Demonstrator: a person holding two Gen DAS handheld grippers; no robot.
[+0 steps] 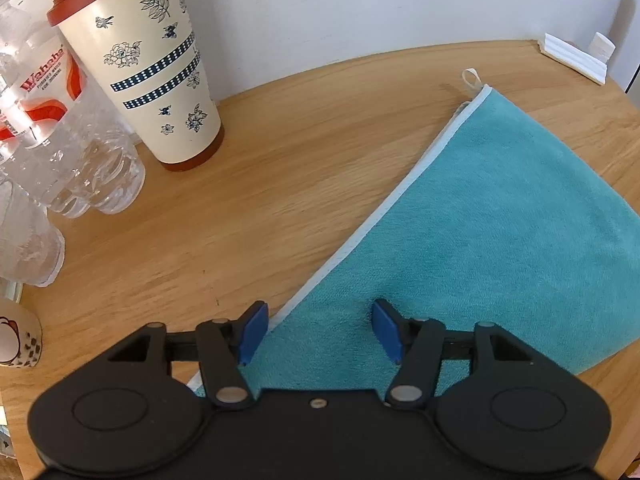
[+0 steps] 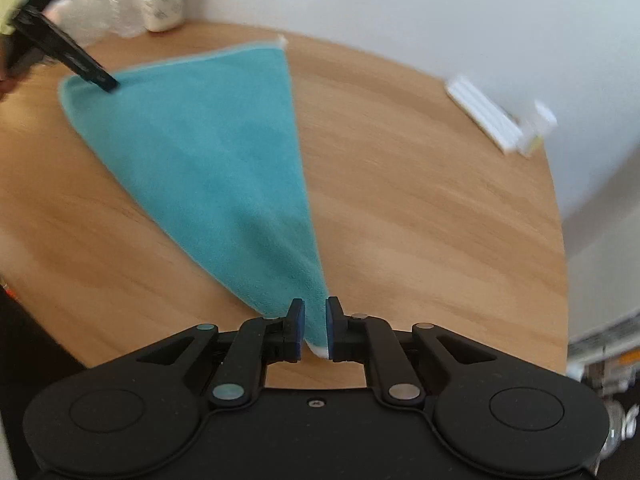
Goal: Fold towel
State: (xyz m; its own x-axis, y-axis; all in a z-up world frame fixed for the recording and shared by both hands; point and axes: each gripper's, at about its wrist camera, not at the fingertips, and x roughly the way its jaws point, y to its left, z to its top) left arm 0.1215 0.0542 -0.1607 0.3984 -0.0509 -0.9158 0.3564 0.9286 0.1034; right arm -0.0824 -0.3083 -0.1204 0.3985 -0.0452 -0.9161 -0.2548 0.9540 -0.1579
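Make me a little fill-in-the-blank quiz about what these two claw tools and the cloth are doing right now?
1. The towel lying on the wooden table is coloured ____.
2. The right gripper is pinching a ____ of the towel.
3. The left gripper has its jaws ____ above the towel.
4. The patterned cup has a ____ lid.

Missing words: teal; corner; open; red

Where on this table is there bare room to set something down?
Bare wood lies between the towel and the lidded cup, and in the right wrist view between the towel and the white strip by the wall. The corner with the cup and water bottles is crowded.
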